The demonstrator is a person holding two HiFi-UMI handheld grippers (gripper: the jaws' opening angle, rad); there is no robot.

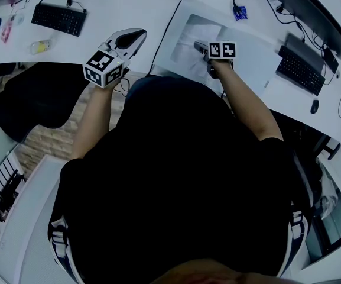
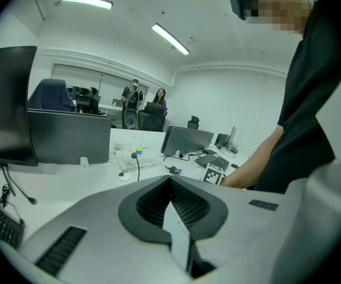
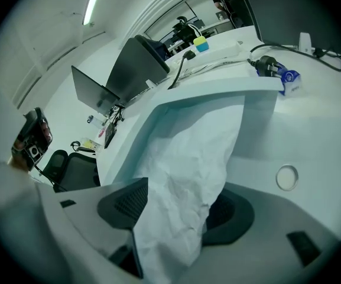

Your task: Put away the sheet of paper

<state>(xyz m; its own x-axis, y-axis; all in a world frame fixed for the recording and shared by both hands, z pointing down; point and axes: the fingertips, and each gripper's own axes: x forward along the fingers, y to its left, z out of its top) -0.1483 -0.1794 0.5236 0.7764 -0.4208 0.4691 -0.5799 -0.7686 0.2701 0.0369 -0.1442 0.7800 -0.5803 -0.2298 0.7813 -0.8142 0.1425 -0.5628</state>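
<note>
**Crumpled sheet at the tray, right gripper slack around it**

Head view and both gripper views. The crumpled sheet of paper lies inside a shallow white tray set on the desk, in front of the person's right side. Its long axis runs along the line on which the right gripper points: the far end rests on the tray floor and the near end rises up between that gripper's jaws. The jaws stand wide apart. The sheet sits loosely between the ribbed pads and does not look pinched, so it appears to be released rather than held.

The left gripper hangs over the desk edge, well apart from the tray and off to its left. Its jaws are together at the tips. A pale narrow strip shows along their seam, and whether it belongs to the gripper cannot be told.

The right hand is plainly the nearer to the sheet. The paper already lies within the tray walls, so the coming move probably turns on drawing the right gripper straight back along the sheet's axis, so that the open pads do not drag the near end out.
</note>
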